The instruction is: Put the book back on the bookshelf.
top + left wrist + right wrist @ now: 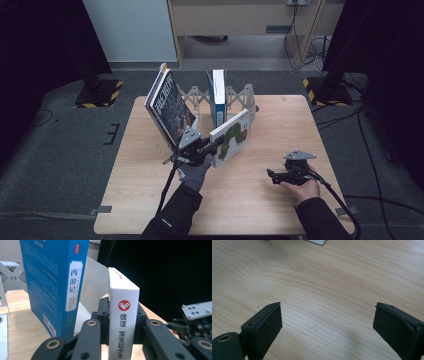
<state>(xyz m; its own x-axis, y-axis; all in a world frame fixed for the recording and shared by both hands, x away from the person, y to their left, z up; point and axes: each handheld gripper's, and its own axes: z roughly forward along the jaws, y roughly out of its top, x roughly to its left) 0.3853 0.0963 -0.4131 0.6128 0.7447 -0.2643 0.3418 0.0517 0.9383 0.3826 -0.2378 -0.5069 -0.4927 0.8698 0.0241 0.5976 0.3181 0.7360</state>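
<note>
My left gripper (pixel 215 146) is shut on the lower edge of a white picture book (pixel 233 134) with a green caterpillar on its cover, held tilted above the table's middle. In the left gripper view the book's white spine (pixel 123 325) stands upright, with a black jaw pressed to each side. A blue book (pixel 218 97) stands upright in the folding rack (pixel 239 95) just behind; it appears close on the left as the blue book (pixel 53 285). My right gripper (pixel 272 175) rests low at the front right, open, with bare wood between its jaws (pixel 327 322).
A dark-covered book (pixel 170 107) leans at the rack's left end, close to my left hand. The wooden table (pixel 280 125) has bare room on its right and front. In the left gripper view the other gripper's grey plate (pixel 197 310) shows at the far right.
</note>
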